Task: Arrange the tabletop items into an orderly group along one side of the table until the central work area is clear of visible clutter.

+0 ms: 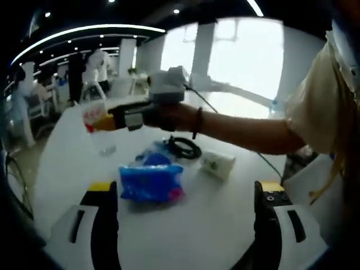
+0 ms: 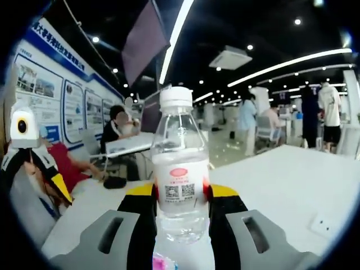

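Note:
A clear water bottle [image 2: 180,180] with a white cap stands upright between my right gripper's [image 2: 181,194] yellow-tipped jaws, which are shut on it. From the left gripper view, that right gripper [image 1: 108,121] reaches in from the right in a person's hand and holds the bottle [image 1: 93,115] above the far left part of the white table [image 1: 214,225]. My left gripper [image 1: 185,188] is open low over the near edge. A blue plastic bag [image 1: 151,181] lies just beyond its left jaw. Behind the bag lie a coiled black cable [image 1: 184,147] and a small white box [image 1: 217,163].
A thin black cable runs across the table's far right side. A small white flat thing [image 2: 323,225] lies on the table to the right. Other white tables [image 2: 126,145] and several people fill the room behind. A sleeve and arm [image 1: 315,112] cross the right of the left gripper view.

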Demonstrator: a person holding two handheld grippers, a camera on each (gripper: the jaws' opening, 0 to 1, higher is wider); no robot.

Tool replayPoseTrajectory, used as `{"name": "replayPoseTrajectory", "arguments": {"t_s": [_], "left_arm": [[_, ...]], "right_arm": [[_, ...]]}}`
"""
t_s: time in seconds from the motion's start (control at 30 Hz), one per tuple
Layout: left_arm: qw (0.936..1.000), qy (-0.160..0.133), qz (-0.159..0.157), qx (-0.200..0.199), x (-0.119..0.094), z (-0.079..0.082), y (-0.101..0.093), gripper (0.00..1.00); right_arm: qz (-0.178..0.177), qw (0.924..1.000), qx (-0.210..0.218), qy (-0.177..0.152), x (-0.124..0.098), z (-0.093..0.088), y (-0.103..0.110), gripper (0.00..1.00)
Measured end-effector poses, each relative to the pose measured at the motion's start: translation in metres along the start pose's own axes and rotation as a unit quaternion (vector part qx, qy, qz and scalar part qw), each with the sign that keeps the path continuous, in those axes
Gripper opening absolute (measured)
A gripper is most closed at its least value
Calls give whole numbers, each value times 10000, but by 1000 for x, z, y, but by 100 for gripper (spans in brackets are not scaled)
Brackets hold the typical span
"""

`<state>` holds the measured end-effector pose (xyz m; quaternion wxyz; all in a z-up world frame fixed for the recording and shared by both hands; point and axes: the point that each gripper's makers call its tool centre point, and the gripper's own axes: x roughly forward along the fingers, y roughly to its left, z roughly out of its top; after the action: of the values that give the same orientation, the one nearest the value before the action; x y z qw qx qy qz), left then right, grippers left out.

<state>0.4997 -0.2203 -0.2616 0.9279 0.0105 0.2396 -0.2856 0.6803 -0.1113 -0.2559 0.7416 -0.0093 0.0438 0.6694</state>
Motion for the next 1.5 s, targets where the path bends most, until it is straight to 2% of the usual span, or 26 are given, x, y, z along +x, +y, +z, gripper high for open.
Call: {"name": "replayPoseTrajectory", "arguments": {"t_s": [0.1,0.3,0.5,0.7,0.83,0.9,1.27,1.5], "left_arm": [[10000,-34,-73,50,1,3,-1,99],[9999,-105,85,-87,-1,1,11,99],[9998,126,126,-110,3,-10,13,99],[9994,303,129,-114,4,-19,13,99],[9993,284,165,-157,4,-19,14,99],[9994,253,172,-162,3,-18,14,99],[9995,243,137,-176,5,-16,13,99],[9993,302,157,-152,3,-18,15,99]], "right_arm": [[14,10000,35,-44,6,-7,-6,34],[24,9999,63,97,20,-28,-15,34],[59,9999,55,147,32,-41,-20,34],[86,9994,47,334,42,-54,-24,34],[49,9989,103,448,43,-63,-27,34],[49,9991,151,391,41,-61,-27,35],[146,9970,-158,737,34,-66,-26,35],[85,9968,-44,791,35,-66,-28,37]]}}
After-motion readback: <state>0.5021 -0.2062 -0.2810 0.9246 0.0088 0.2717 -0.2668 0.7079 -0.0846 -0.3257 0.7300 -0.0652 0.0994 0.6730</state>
